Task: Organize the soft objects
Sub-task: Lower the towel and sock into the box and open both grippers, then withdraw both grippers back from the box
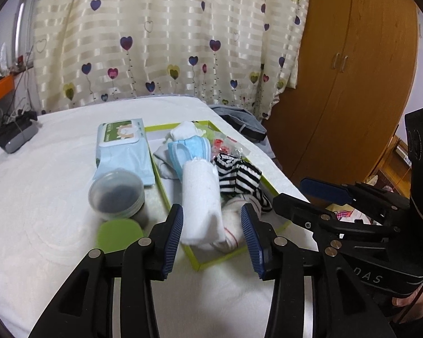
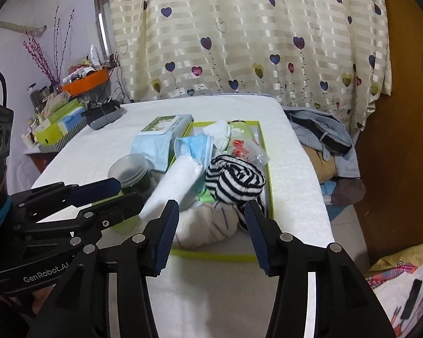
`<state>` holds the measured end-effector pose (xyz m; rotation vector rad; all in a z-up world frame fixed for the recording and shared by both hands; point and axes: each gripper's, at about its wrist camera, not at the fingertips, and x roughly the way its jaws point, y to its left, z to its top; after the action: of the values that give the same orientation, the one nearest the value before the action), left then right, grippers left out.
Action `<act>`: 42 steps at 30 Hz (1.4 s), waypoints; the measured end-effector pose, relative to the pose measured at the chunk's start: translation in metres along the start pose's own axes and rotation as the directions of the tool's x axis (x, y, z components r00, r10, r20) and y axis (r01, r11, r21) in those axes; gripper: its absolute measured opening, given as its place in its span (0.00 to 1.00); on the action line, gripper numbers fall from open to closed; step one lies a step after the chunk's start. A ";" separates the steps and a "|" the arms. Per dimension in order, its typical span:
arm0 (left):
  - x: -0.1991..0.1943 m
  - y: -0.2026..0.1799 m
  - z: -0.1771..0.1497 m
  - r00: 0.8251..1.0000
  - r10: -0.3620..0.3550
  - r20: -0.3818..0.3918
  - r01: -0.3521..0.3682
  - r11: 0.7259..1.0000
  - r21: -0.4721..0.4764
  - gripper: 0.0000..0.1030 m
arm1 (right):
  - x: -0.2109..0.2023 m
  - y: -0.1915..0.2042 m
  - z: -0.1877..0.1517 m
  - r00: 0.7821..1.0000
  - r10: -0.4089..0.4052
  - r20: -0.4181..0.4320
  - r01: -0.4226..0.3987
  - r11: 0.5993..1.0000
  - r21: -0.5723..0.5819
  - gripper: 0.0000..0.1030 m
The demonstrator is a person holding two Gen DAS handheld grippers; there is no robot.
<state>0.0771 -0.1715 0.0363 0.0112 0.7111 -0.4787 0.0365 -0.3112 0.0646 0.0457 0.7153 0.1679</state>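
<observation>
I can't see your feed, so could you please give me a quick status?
Left gripper open, right gripper open, both empty. Rolled white towel and black-and-white striped sock bundle lie in green-edged tray. Nothing between fingers and tray.

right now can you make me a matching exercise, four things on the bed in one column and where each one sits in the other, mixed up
Things:
1. rolled white towel
2. wipes pack
3. round lidded jar
4. striped socks

Places:
A. on the bed outside the box, near side of the wipes pack
B. in the green-edged box, on its left side
C. flat on the bed, left of the box
D. in the box, right of the towel

Pairs: 1-B, 2-C, 3-A, 4-D
</observation>
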 end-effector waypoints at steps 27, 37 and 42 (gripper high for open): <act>-0.038 0.013 -0.042 0.998 0.056 0.019 -0.055 0.998 -0.032 0.51 | -0.018 0.037 -0.038 1.000 -0.008 -0.020 0.008 1.000 -0.027 0.49; -0.037 0.019 -0.048 0.996 0.089 0.014 -0.088 0.995 -0.034 0.51 | -0.013 0.040 -0.041 0.999 -0.003 -0.035 0.002 0.999 -0.035 0.49; -0.036 0.020 -0.051 0.994 0.105 0.011 -0.105 0.994 -0.041 0.51 | -0.009 0.043 -0.042 0.999 0.000 -0.043 -0.002 0.999 -0.041 0.49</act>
<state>0.0303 -0.1300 0.0172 0.0081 0.7036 -0.3633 -0.0040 -0.2712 0.0431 0.0035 0.7546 0.1847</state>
